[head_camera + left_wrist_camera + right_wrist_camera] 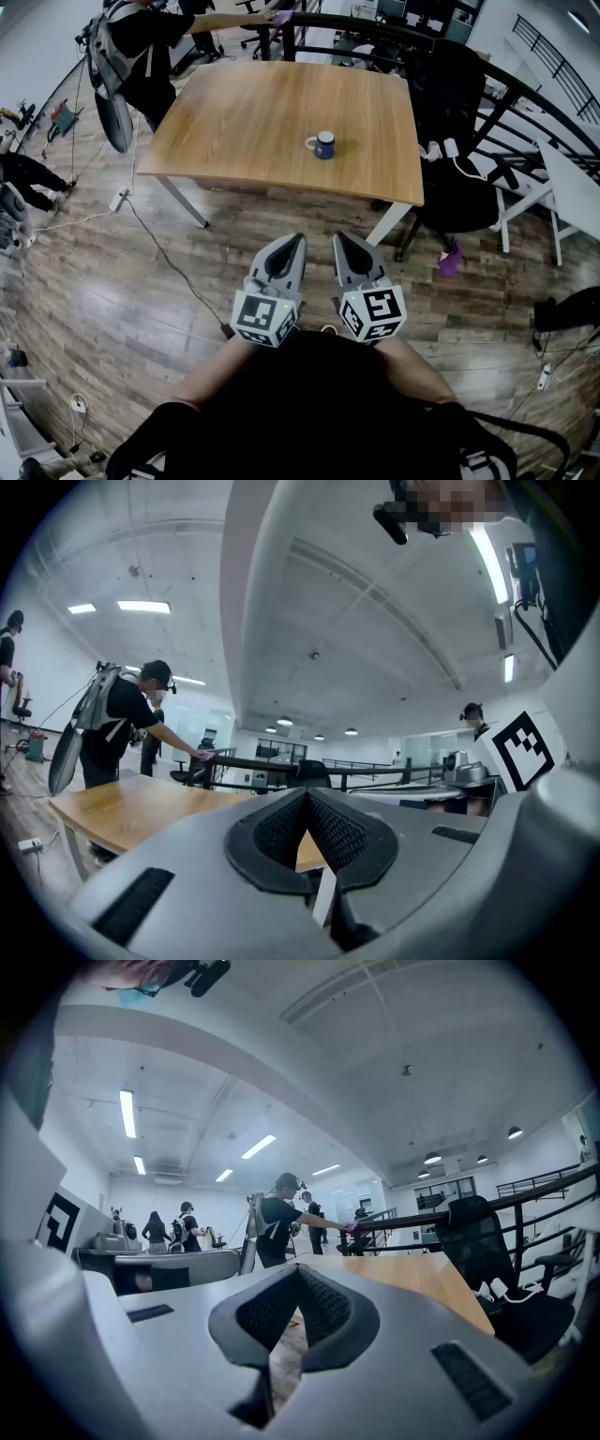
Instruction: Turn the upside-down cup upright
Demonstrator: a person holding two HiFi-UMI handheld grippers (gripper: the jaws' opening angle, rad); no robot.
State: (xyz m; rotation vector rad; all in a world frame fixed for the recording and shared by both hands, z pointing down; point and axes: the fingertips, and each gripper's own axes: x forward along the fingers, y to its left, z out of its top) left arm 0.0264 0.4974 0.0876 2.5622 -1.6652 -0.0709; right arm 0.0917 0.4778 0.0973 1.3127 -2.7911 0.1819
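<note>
The left gripper [296, 242] is clenched on nothing: in the left gripper view its two ribbed pads meet at the tip, with only the far edge of the table showing through the small gap beneath them. The right gripper [344, 240] is likewise closed and empty, its pads pressed together in the right gripper view. In the head view the two sit side by side close to the person's body, their marker cubes [264, 319] nearest the camera and their tips pointing ahead toward the table, with bare wooden floor [141, 300] under them. Beyond that stretch of floor stands the wooden table [253, 112], and on it, right of its middle and nearer the front edge, is the cup [323, 145]: a blue mug with a white handle sticking out to the left and a pale band at its top. It is too small here to confirm which end is up. It stands alone, well apart from both grippers. A black office chair [459, 122] sits off the table's right side, and another person [141, 37] leans at the far left corner. By my reading nothing of the task is done. Left are the approach to the table, opening one gripper, taking the cup, turning it over and setting it down.
</note>
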